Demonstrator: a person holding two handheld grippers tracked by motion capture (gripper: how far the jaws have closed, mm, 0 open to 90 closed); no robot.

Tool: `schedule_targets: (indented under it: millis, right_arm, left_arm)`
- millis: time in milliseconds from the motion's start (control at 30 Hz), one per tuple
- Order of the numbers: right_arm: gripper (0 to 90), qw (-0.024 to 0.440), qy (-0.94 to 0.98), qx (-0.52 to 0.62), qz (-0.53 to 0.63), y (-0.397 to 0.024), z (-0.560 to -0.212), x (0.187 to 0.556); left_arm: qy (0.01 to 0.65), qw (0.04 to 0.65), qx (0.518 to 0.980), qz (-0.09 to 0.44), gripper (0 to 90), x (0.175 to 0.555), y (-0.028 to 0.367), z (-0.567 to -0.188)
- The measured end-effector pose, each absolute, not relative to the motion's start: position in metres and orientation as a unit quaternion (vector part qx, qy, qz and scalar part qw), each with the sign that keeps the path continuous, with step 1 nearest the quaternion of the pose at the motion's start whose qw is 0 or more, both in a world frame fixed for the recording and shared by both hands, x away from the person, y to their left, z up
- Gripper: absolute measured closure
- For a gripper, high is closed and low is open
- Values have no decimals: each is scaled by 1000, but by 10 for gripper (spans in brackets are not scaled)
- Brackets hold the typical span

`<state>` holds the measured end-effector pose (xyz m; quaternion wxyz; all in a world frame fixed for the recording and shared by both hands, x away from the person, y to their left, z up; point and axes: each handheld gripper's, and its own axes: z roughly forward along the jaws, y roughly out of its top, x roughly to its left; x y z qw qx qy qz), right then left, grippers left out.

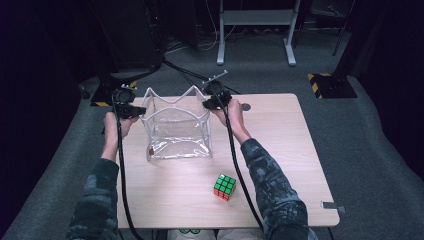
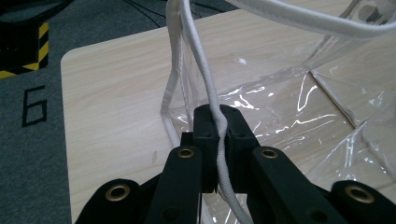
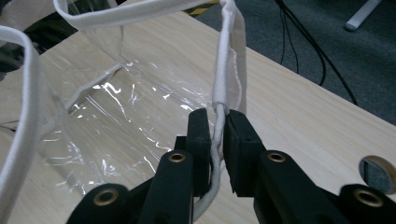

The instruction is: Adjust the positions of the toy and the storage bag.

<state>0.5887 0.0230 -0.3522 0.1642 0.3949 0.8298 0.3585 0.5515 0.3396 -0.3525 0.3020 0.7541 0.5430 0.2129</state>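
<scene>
Both grippers, left gripper [image 2: 218, 140] and right gripper [image 3: 215, 140], are clamped tight on the clear bag's [image 1: 176, 132] white rim [image 2: 212, 100], so pull apart evenly to keep its mouth open for the cube [image 1: 225, 187] sitting behind them

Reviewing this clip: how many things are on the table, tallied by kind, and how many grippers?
Clear plastic bag with white trim: 1
Puzzle cube: 1
Grippers: 2, the left gripper and the right gripper, each clamped on the bag's rim
Total: 4

One clear plastic bag [image 1: 177, 127], one puzzle cube [image 1: 225, 187], two hand-held grippers, one table [image 1: 280, 150].
</scene>
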Motion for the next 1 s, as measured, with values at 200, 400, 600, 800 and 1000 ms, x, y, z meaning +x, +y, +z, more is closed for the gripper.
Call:
schedule_targets:
  millis: [200,400,600,800,1000]
  right_arm:
    - [844,181,819,407,363,2,-347,586]
    - [857,196,807,416,370,-23,-339,579]
    - [860,207,803,421,368,-44,-338,573]
    - [862,211,796,431,368,-60,-335,571]
    - [862,218,793,437,365,-74,-332,568]
  left_arm:
    - [530,304,761,219,869,549,330,-352]
    - [517,313,764,225,870,548,317,-349]
    - [506,319,770,223,871,547,301,-349]
    - [492,322,778,223,871,548,285,-345]
    - [483,322,783,225,871,549,272,-342]
